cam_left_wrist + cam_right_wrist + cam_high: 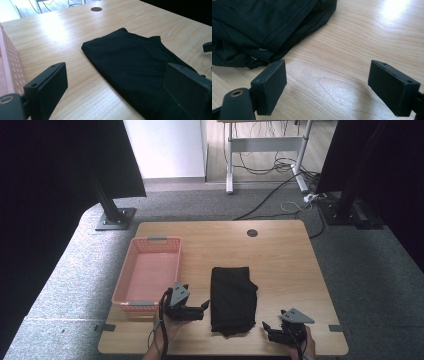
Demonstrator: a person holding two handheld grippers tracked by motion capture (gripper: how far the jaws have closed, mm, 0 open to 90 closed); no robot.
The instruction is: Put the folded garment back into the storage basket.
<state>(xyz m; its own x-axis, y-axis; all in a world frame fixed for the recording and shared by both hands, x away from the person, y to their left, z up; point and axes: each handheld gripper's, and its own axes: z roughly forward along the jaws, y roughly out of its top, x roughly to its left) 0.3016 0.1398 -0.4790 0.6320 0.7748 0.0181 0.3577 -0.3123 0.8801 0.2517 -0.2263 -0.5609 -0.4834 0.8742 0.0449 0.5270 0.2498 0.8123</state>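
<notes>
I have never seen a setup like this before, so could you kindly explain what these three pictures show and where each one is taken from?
There is no robot arm here: a person at a wooden table holds a hand tool with two black fingers in each hand. The high view looks down from above the person's side, with the left gripper beside a pink basket and the right gripper near the table's front edge. The other two pictures come from small cameras riding on those tools, each looking out along its own fingers.

Between the tools lies a folded black garment. The left gripper view looks across the garment's near end, while the right gripper view shows bare wood between the fingers and the garment's hem at upper left. Both pairs of fingers stand open and hold nothing.
</notes>
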